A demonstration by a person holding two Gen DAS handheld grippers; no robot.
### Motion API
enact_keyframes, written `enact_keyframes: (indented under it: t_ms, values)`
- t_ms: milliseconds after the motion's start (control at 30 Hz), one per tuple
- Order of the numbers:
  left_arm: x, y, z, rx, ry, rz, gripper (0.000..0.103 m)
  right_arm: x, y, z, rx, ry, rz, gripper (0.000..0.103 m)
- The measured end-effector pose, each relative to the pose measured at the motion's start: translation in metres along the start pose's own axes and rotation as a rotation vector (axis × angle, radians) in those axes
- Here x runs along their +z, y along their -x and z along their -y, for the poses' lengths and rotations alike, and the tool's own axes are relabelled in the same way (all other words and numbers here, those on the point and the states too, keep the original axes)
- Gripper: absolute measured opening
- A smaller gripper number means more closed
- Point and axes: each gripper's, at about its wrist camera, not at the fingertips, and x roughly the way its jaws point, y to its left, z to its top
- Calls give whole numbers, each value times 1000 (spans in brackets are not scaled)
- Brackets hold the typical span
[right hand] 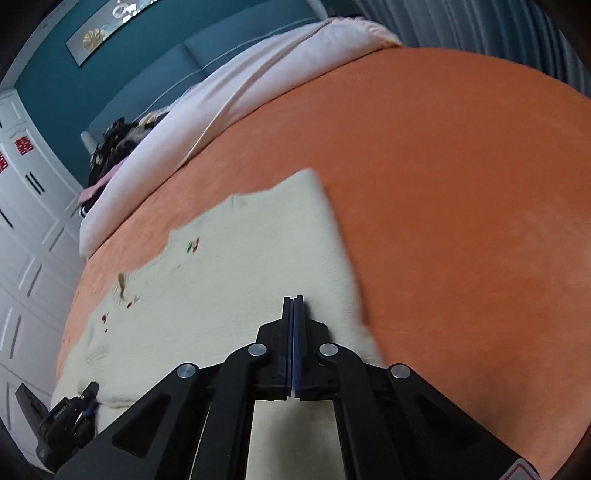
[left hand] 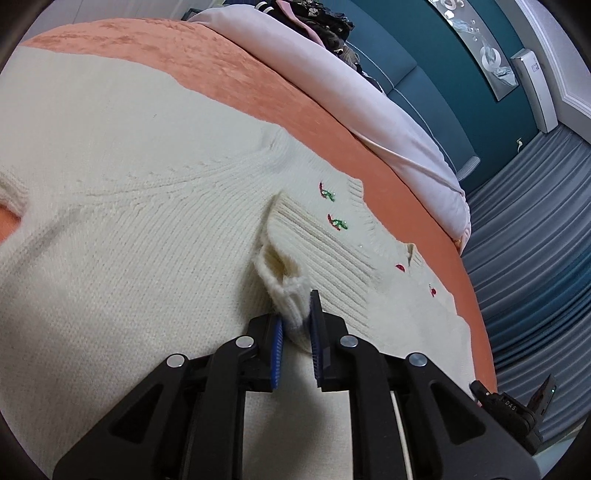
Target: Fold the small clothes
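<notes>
Orange bedspread (right hand: 461, 184) | left gripper (left hand: 297, 325) fingers pinch cream sweater (left hand: 129, 240) cuff | right gripper (right hand: 294, 306) fingers closed, empty

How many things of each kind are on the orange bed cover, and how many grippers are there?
Cream knitted sweater: 1
Pale pink duvet: 1
Pile of dark clothes: 1
Grippers: 2, the left gripper and the right gripper
Total: 5, all over the orange bed cover
</notes>
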Motion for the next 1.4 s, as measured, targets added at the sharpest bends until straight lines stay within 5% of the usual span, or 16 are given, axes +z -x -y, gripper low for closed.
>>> enact_keyframes:
  t_ms: [167, 200, 233, 267, 400, 467, 567, 667, 733, 767, 867, 1067, 1167, 1233, 1333, 1400]
  values:
    - [5, 12, 0, -15, 42, 0, 17, -4, -2, 2, -17, 20, -15, 0]
    - [8, 26, -1, 4, 43, 27, 25, -5, 7, -3, -6, 15, -10, 1]
    - [13, 46, -4, 27, 38, 86, 31, -12, 17, -5, 19, 22, -6, 14]
    - [18, 66, -12, 51, 36, 143, 47, -22, 27, -8, 37, 44, -8, 15]
    - [63, 142, -89, 249, 136, 286, 85, -68, 49, -18, 41, 162, -69, 20]
    - [87, 171, -142, 392, 225, 324, 89, -90, 53, -10, 45, 148, -94, 25]
    - [112, 203, -219, 477, 441, 355, 88, -89, 52, -7, 71, 113, -92, 32]
    - [122, 220, -254, 387, 603, 434, 82, -91, 48, -7, 82, 117, -94, 36]
    - [133, 212, -254, 373, 618, 422, 56, -92, 48, -8, 91, 127, -93, 41]
    - [141, 203, -252, 351, 608, 379, 17, -92, 48, -8, 91, 131, -92, 42]
    - [166, 202, -210, 367, 475, 384, 8, -96, 49, -5, 95, 134, -89, 43]
    - [177, 186, 18, 51, -23, 394, 8, -95, 49, -1, 133, 111, -84, 45]
    - [131, 143, 122, -101, -203, 269, 10, -95, 49, 2, 147, 100, -84, 45]
    - [86, 93, 161, -135, -251, 136, 14, -95, 50, 3, 154, 95, -84, 45]
    - [10, 21, 166, -83, -217, -78, 45, -95, 50, 4, 170, 85, -87, 47]
    - [-27, -3, 142, -14, -139, -138, 47, -94, 50, 4, 183, 80, -89, 48]
